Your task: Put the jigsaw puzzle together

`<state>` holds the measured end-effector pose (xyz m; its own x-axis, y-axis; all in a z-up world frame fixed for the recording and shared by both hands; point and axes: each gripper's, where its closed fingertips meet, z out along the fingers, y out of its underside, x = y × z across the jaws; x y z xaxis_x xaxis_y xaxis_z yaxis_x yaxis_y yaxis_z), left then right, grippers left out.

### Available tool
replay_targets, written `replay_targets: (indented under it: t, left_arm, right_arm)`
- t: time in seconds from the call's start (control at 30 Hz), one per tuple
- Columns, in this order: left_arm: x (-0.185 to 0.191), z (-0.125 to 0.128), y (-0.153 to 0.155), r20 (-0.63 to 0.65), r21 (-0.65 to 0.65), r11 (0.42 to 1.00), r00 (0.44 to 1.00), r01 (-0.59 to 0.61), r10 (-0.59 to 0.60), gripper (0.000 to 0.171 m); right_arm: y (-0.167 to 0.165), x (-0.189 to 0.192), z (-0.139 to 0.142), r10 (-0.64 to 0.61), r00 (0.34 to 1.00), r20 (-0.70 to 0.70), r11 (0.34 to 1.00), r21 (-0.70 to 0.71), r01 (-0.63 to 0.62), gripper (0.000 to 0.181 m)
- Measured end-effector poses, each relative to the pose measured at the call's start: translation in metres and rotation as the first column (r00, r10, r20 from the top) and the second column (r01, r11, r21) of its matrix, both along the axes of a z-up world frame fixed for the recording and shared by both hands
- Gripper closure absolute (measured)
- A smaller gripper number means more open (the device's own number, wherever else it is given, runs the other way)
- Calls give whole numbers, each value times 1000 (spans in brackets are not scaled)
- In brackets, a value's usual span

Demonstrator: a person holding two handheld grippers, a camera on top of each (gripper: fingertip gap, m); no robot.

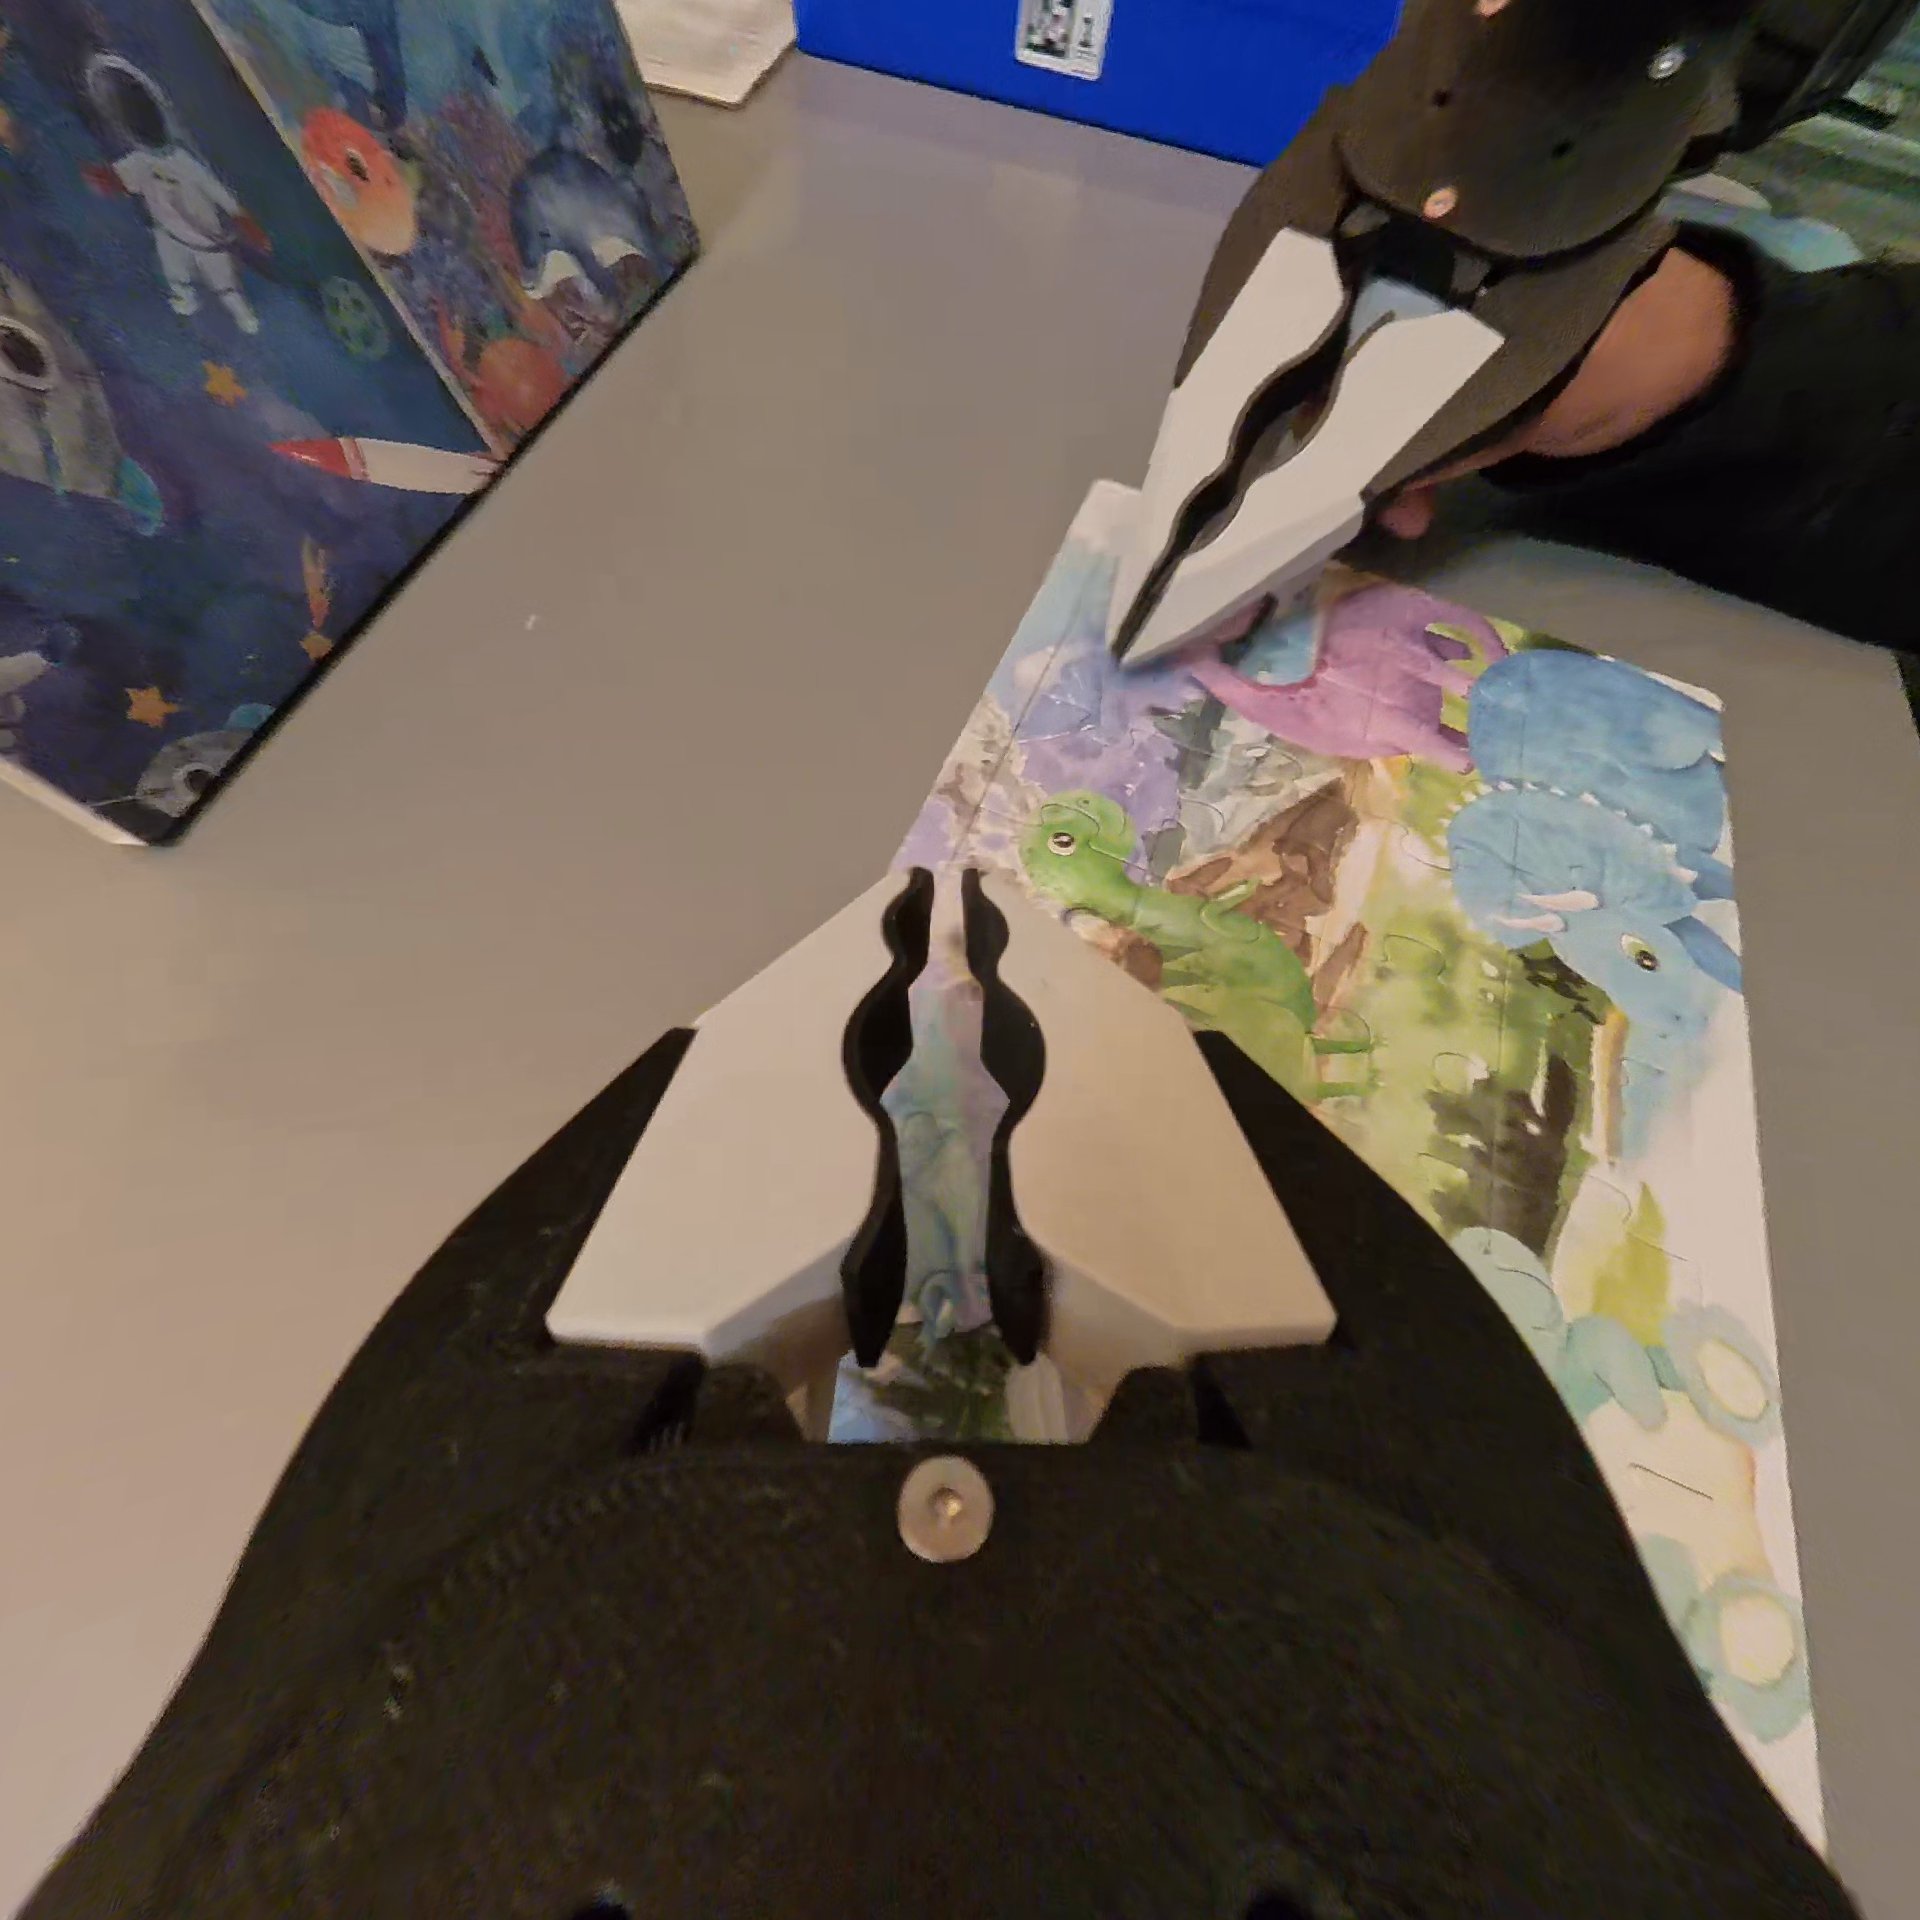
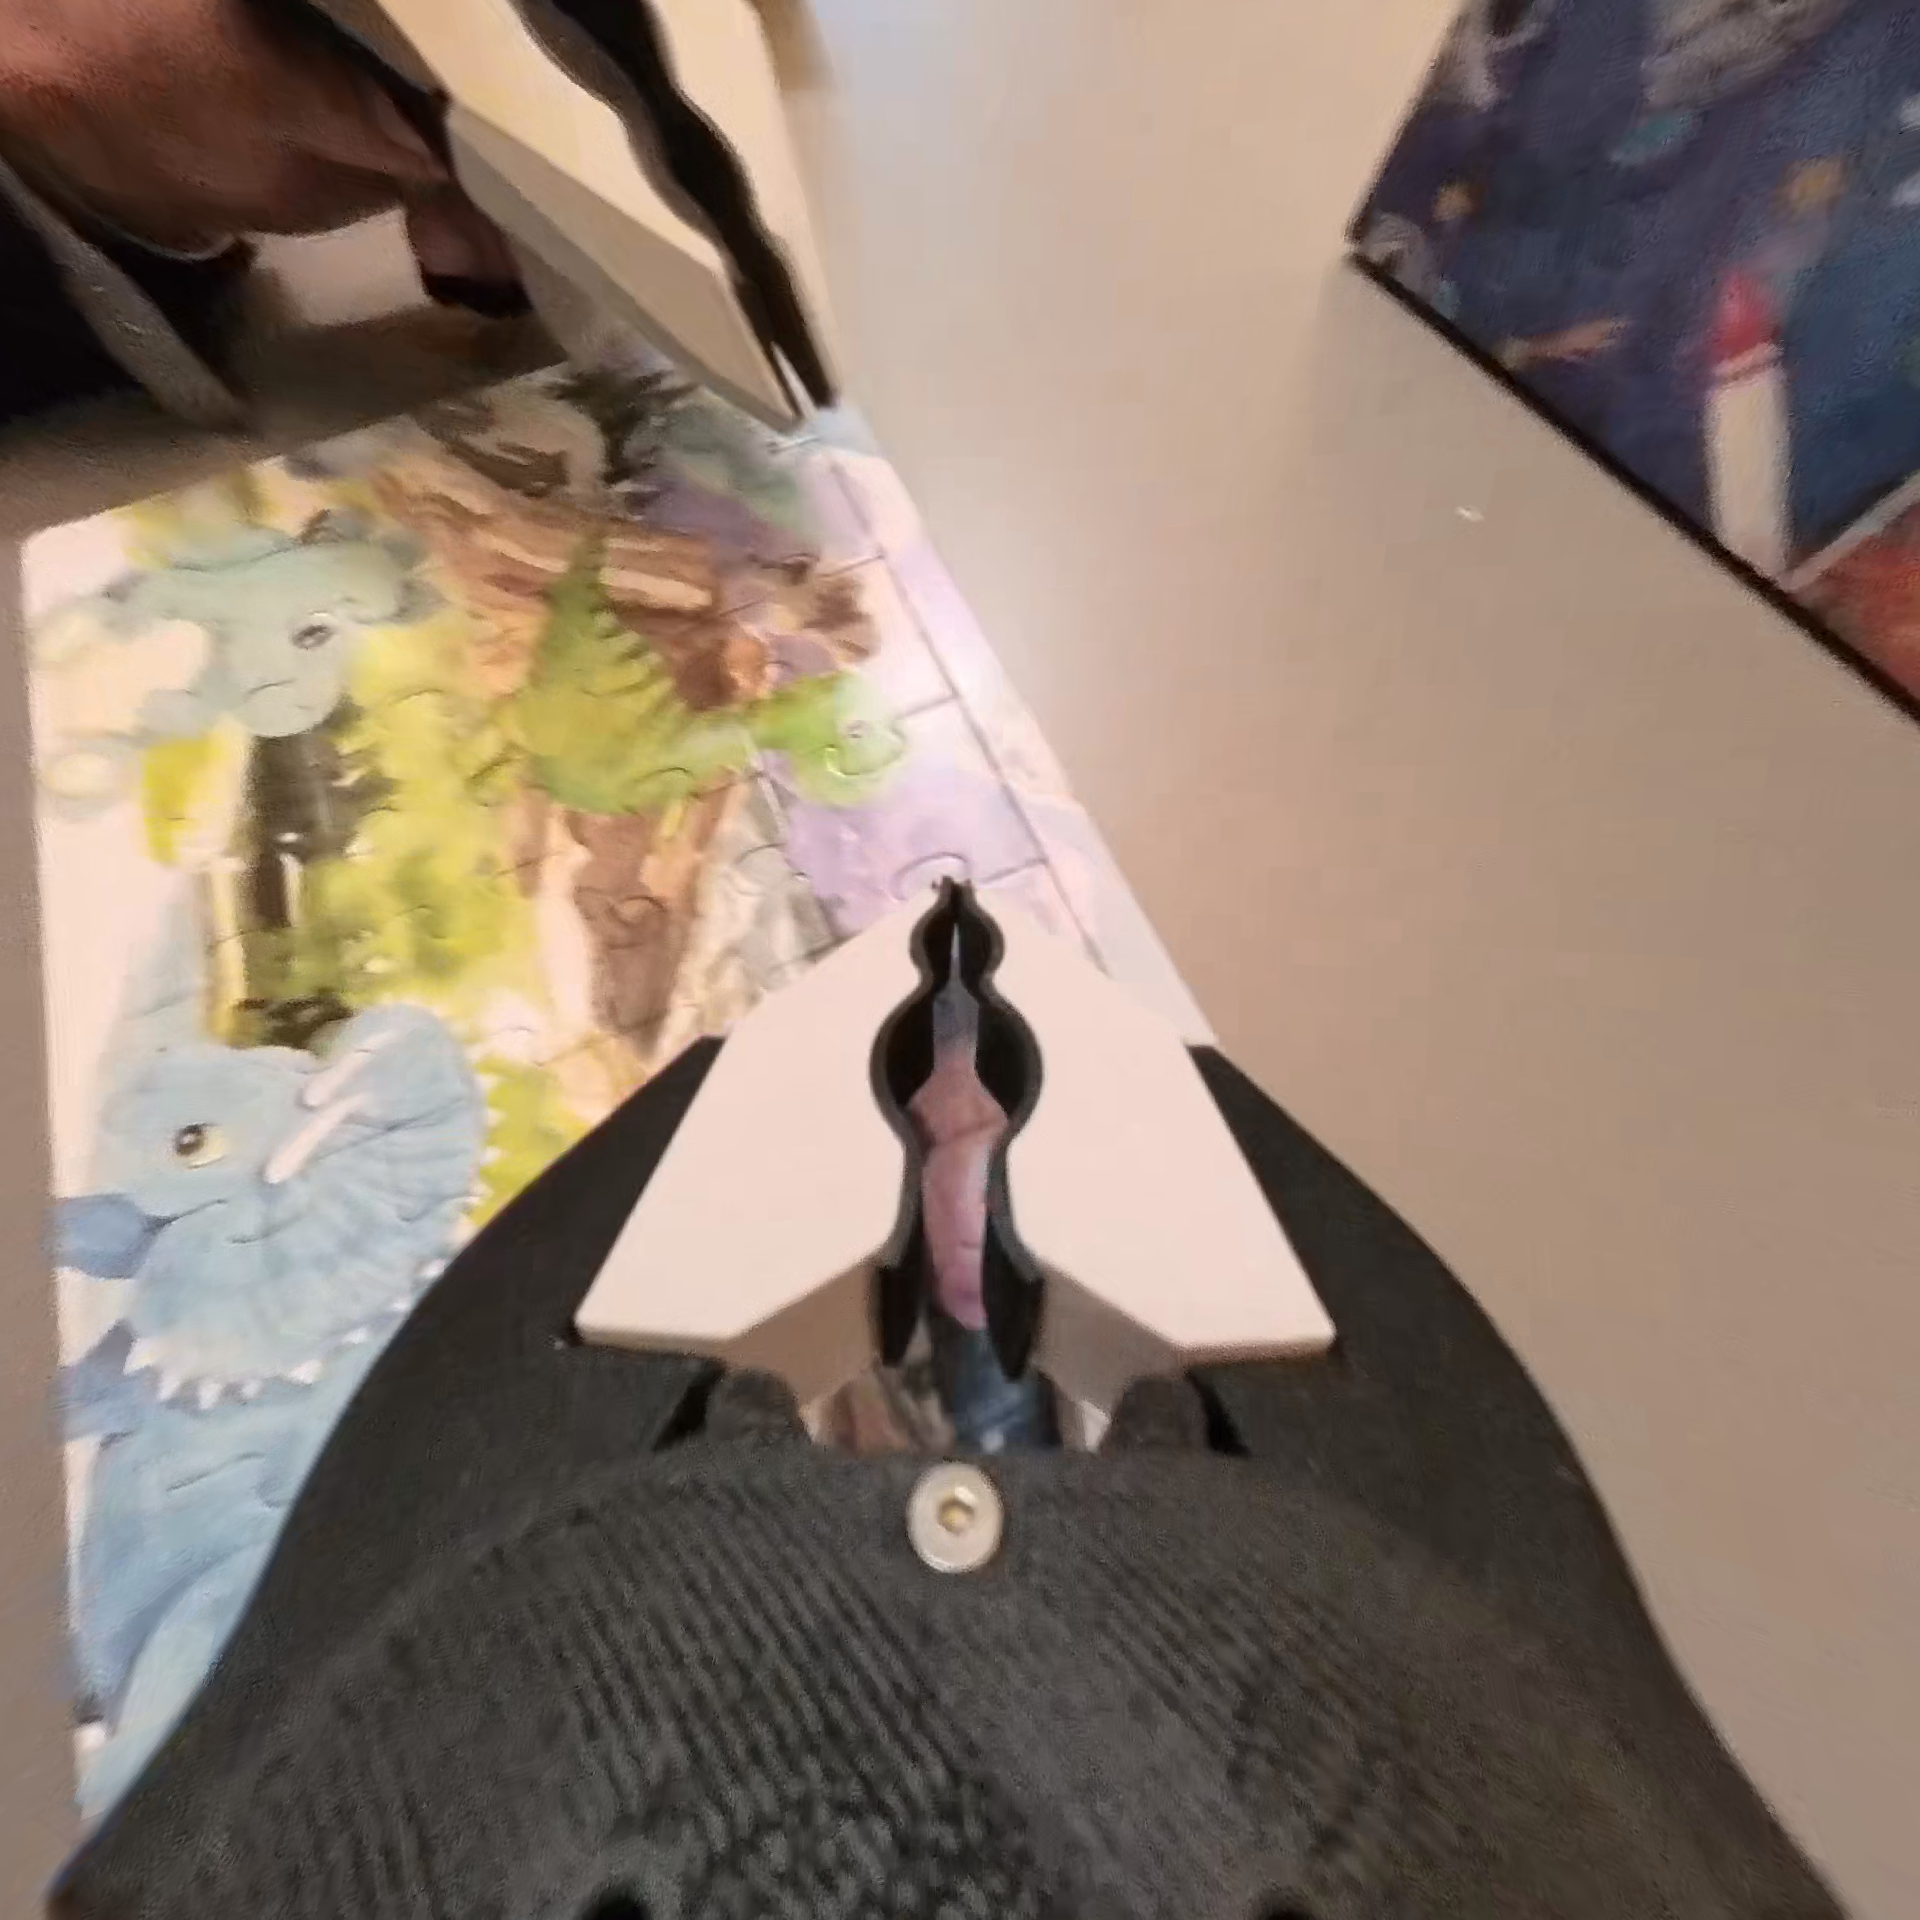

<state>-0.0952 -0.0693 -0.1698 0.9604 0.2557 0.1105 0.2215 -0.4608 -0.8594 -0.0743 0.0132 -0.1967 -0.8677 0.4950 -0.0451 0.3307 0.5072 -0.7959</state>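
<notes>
Nearest the lens in the left wrist view, the left hand-held gripper (image 1: 943, 883) hovers over the near edge of the jigsaw puzzle (image 1: 1382, 935), its fingers drawn close with only a thin slit between the tips and nothing pinched. That dinosaur puzzle lies flat on the grey tabletop (image 1: 675, 727), apparently fully assembled, apart from a pale bit at its far corner that I cannot identify. I judge both tools are pressing or nudging edge pieces into seat, which would explain the low, tip-down poses. Farther off, the right hand-held gripper (image 1: 1127, 652), held by a hand (image 1: 1621, 364), has its tips pressed together and touching the picture's far corner, holding nothing.

From the right wrist view, blurred, the right tool's tips (image 2: 951, 894) meet over the puzzle's purple border (image 2: 914, 831), which the left view shows only from afar. Only the left view shows the blue bin (image 1: 1091, 73) beyond. A space-themed box (image 1: 208, 416) stands well apart on the tabletop.
</notes>
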Motion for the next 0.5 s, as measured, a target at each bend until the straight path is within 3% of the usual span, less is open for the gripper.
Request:
replay_targets:
  t: [0.1,0.23,0.4,0.5]
  left_arm:
    - [10,-8,5,-4,-63,997,999,48,-48,168]
    - [-2,-35,-7,-106,-278,960,994,-29,-1,171]
    - [-1,-36,-8,-34,-247,969,999,-16,7,171]
    - [0,-30,-6,-24,-210,978,1000,-13,8,171]
  right_arm:
    - [-4,5,-9,26,999,-19,996,83,-25,181]
    - [27,-1,-9,-62,995,82,995,81,56,181]
    - [74,-17,-9,-202,974,107,978,75,194,181]
    - [81,-22,-7,-242,969,51,968,82,238,181]
